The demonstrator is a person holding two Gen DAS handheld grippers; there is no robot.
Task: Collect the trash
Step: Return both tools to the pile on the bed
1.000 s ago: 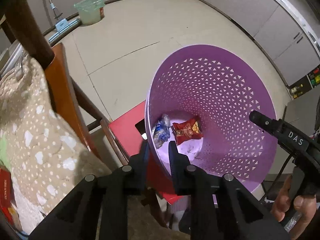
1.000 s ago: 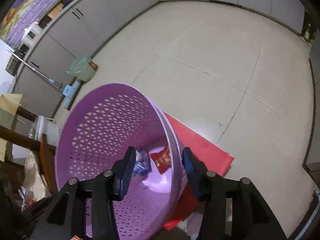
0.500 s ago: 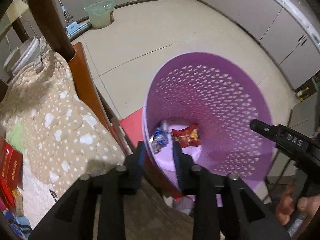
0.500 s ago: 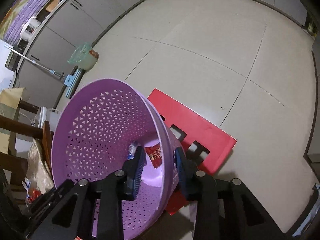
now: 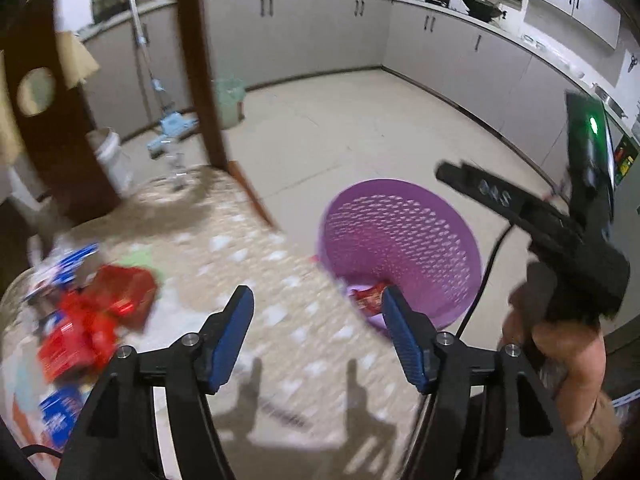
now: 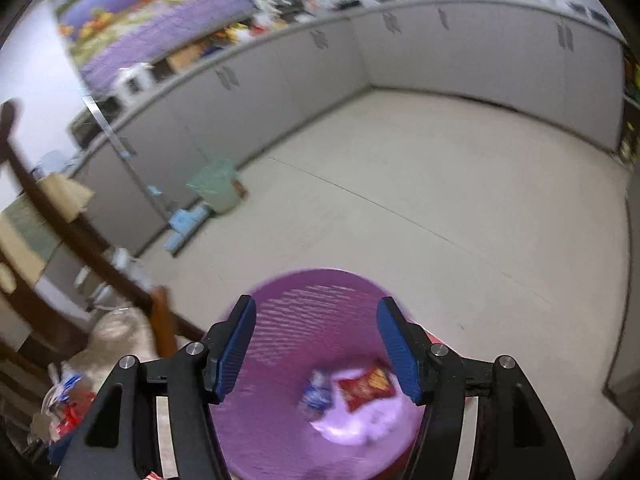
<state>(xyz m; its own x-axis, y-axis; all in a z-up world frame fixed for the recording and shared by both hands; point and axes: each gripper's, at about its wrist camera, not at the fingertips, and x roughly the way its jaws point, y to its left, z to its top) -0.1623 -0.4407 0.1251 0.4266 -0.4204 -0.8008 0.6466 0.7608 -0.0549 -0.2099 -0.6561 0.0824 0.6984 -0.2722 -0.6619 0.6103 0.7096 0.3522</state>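
Beige tiled floor [image 6: 440, 184] runs to grey cabinets [image 6: 460, 52].

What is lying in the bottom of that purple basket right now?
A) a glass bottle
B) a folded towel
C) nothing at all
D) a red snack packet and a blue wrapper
D: the right wrist view shows a red snack packet beside a blue wrapper inside the purple basket.

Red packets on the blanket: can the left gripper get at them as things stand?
Probably yes. The left gripper is open and empty, and the red packets lie exposed on the blanket, nothing covering them.
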